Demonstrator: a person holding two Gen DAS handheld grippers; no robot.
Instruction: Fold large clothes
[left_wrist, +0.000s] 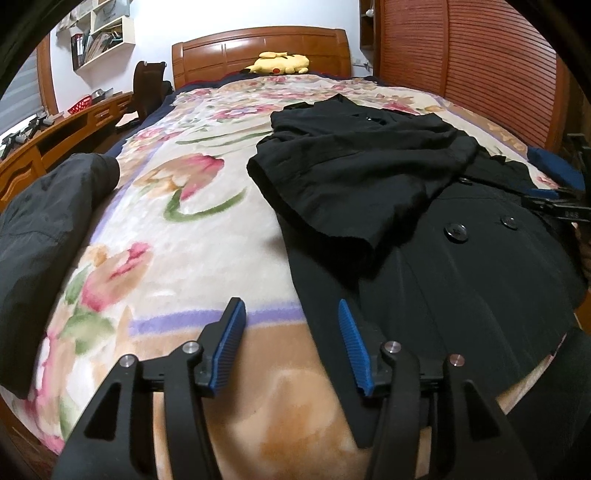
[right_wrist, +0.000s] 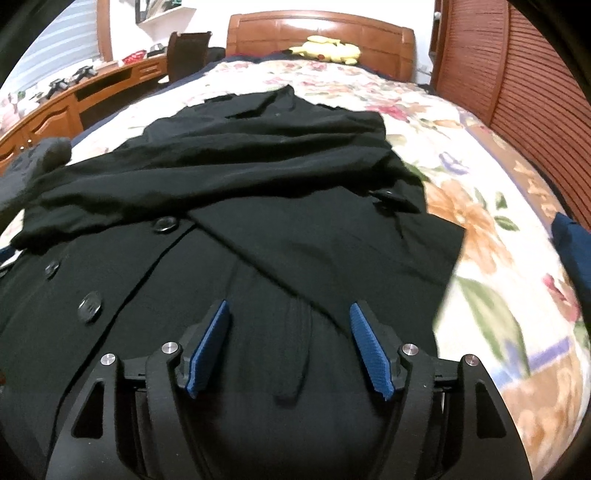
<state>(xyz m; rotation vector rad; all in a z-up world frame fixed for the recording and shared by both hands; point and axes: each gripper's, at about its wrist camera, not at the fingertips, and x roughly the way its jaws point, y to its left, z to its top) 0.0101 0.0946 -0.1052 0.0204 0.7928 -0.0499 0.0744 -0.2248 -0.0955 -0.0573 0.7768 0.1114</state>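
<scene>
A black double-breasted coat lies face up on the floral blanket of a bed, collar toward the headboard. Both sleeves are folded across its chest, and large black buttons run down the front. My left gripper is open just above the coat's left hem edge, one finger over the blanket and one over the black cloth, gripping nothing. My right gripper is open over the lower front of the coat, with nothing pinched between its blue pads.
A dark grey jacket lies bunched at the bed's left edge. A yellow plush toy rests by the wooden headboard. A wooden desk runs along the left, slatted wardrobe doors along the right. Blue cloth sits at the right edge.
</scene>
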